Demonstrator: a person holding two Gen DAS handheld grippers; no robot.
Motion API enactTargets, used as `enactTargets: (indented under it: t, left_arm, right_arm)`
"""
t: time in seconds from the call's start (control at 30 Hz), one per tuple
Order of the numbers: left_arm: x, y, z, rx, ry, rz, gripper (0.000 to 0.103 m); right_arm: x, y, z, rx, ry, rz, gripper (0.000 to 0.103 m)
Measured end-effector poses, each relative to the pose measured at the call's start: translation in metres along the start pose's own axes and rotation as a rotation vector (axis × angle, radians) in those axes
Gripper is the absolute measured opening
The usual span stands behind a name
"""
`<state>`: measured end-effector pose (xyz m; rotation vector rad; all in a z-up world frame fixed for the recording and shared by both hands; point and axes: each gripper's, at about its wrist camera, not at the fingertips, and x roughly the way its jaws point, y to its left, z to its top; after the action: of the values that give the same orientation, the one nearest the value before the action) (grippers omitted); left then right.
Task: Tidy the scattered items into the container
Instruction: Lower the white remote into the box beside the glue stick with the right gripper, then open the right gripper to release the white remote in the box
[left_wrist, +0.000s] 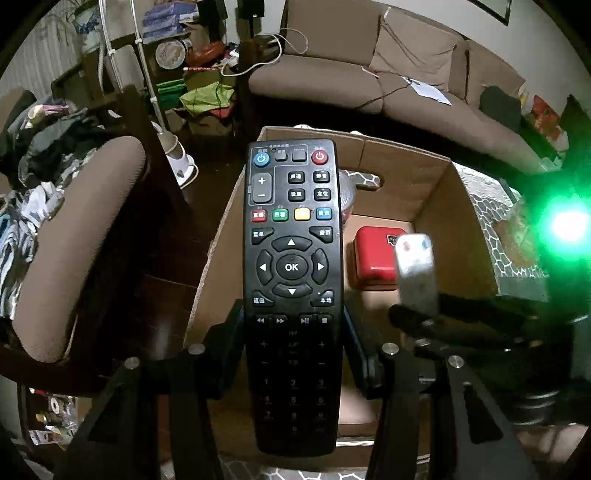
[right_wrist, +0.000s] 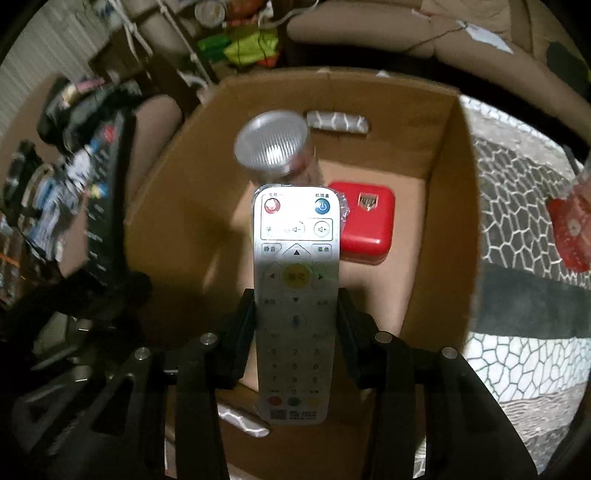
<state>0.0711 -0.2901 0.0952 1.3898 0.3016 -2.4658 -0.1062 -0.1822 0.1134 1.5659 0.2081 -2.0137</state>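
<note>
Both grippers are matte black. The left gripper (left_wrist: 293, 317) has angular linkage arms with round silver screws at the joints and blue-edged pads (left_wrist: 351, 332). The right gripper (right_wrist: 295, 306) has the same build, with four silver screws. Beside it glows a bright green light (left_wrist: 567, 225).

1. The left gripper (left_wrist: 293, 325) points steeply downward, its two black fingers (left_wrist: 231, 332) clamped on the sides of a black remote (left_wrist: 291, 258).
2. The right gripper (right_wrist: 295, 317) also tilts steeply down, fingers (right_wrist: 245, 321) pinching a white remote (right_wrist: 295, 280).
</note>
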Motion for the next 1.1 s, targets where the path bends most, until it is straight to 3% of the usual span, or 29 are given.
enactTargets:
  t: [0.3,0.5,0.83,1.0,1.1]
  left_arm:
    - [0.015,0.018,-0.003,-0.029,0.020,-0.020,0.049]
    - [0.020,0.029,-0.004,-0.051,0.027,-0.028,0.049]
    - [0.032,0.026,-0.001,-0.028,0.041,-0.037,0.049]
    - [0.035,0.021,-0.001,-0.012,0.047,-0.036,0.049]
    - [0.038,0.020,0.000,-0.003,0.051,-0.035,0.049]
  right_arm:
    - [0.063,0.025,0.008,-0.198,0.180,-0.154,0.040]
    - [0.098,0.035,0.013,-0.282,0.263,-0.204,0.040]
    - [0.134,0.019,0.021,-0.276,0.309,-0.215,0.040]
    - [0.143,0.003,0.026,-0.299,0.316,-0.304,0.040]
    - [0.148,-0.005,0.027,-0.294,0.315,-0.305,0.040]
